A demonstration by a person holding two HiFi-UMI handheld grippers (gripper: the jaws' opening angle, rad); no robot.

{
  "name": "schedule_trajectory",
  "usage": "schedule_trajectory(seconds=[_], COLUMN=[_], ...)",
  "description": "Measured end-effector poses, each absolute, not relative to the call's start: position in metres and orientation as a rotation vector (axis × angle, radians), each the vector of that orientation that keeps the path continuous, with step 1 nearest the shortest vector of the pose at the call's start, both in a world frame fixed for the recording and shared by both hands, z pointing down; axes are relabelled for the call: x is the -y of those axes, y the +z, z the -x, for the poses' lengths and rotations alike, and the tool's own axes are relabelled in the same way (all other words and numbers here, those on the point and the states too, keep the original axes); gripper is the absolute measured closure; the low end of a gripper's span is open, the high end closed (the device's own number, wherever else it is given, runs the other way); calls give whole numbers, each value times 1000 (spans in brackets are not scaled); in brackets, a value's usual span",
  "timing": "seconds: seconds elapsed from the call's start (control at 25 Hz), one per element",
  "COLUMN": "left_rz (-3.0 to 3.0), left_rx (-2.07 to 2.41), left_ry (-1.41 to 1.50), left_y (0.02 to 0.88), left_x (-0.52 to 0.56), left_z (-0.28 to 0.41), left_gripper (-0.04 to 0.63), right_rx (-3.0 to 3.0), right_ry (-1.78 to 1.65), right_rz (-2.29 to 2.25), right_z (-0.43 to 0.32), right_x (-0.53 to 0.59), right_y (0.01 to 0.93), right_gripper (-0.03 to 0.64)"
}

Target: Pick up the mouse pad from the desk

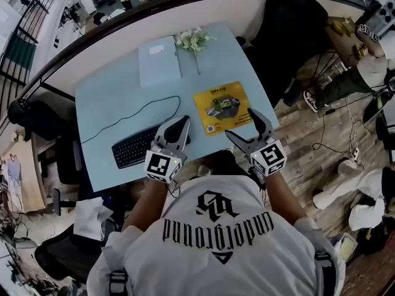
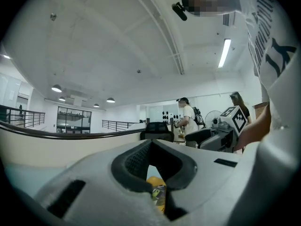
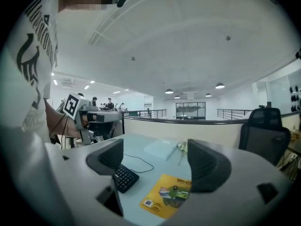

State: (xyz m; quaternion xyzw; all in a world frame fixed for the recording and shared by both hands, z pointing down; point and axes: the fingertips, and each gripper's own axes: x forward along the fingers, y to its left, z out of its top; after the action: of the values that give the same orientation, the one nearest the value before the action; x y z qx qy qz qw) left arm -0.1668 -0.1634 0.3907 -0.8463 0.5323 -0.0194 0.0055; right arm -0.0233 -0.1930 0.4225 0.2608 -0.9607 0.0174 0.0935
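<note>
The yellow mouse pad with a printed picture lies flat near the front right of the light blue desk. My right gripper hovers at the desk's front edge just right of the pad's near corner, jaws wide open and empty. In the right gripper view the mouse pad shows low between the open jaws of that gripper. My left gripper is over the front edge between keyboard and pad, fingertips together and empty. In the left gripper view its tips meet, with a sliver of pad below.
A black keyboard with a thin cable lies left of the pad. A pale notebook and a sprig of white flowers sit at the back. A black chair stands right of the desk, and another person beyond.
</note>
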Motion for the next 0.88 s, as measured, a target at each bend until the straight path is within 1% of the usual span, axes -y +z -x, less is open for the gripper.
schedule_trajectory(seconds=[0.48,0.88], left_rz=[2648,2659], left_rx=[-1845,-1984], left_ry=[-109,-218], left_y=[431,476], left_x=[233,285], left_z=[181,175], left_gripper=[588,588], right_rx=[2776,2655], right_ry=[93,150], right_rz=[-619,-439], right_z=[32,22], right_x=[284,354], right_y=[464,531], right_gripper=[204,204])
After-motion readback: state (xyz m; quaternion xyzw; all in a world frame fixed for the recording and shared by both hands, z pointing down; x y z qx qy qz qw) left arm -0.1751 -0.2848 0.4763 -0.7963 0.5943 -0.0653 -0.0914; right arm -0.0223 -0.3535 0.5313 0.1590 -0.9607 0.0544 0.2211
